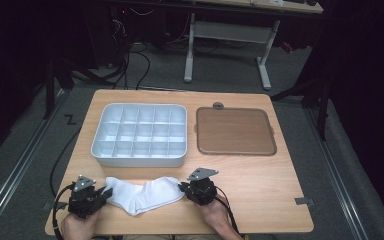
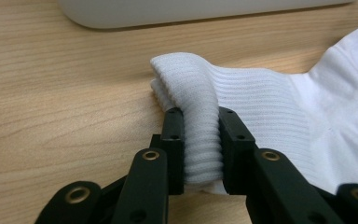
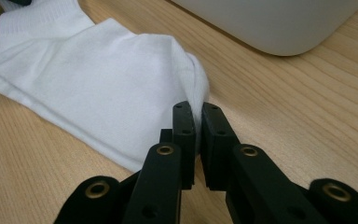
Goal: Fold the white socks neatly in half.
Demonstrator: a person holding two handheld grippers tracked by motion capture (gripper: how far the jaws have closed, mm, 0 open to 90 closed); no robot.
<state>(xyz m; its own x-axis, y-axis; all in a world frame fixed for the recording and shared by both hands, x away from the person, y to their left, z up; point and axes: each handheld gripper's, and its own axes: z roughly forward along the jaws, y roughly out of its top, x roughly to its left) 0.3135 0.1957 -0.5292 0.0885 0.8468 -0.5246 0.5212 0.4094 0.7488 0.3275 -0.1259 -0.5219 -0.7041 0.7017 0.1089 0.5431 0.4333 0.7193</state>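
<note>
Wooden counter (image 1: 260, 180) on a grey floor carries a white sock (image 1: 142, 195), lying flat just in front of the grey compartment tray (image 1: 139, 158), with a brown lid (image 1: 235, 131) beside that tray. At the sock's ribbed cuff end, the left hand-held gripper (image 2: 201, 140) is clamped on a raised fold of fabric. At the sock's toe end, the right hand-held gripper (image 3: 198, 135) pinches a thin edge, its jaws nearly together.
</note>
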